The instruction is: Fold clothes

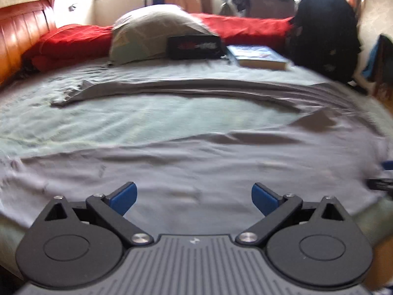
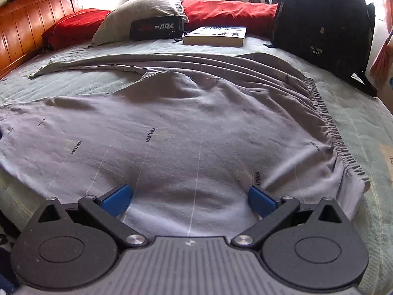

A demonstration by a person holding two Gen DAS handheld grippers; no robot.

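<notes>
Grey trousers [image 2: 172, 127] with small printed lettering lie spread over the pale green bedsheet [image 2: 363, 127]. Their elastic waistband [image 2: 329, 123] runs down the right side, and one leg [image 2: 103, 66] stretches away to the far left. The right gripper [image 2: 189, 199] hovers just above the near part of the trousers, blue pads wide apart with only flat cloth below them. In the left wrist view the same trousers [image 1: 196, 162] fill the near half, blurred. The left gripper [image 1: 194, 199] stands open over that cloth, holding nothing.
At the far side of the bed lie a grey pillow [image 2: 145, 12], a black pouch [image 2: 157, 28], a book [image 2: 216, 35] and red bedding [image 2: 228, 8]. A black backpack [image 2: 321, 22] stands at the right. A wooden headboard [image 2: 27, 24] runs along the left.
</notes>
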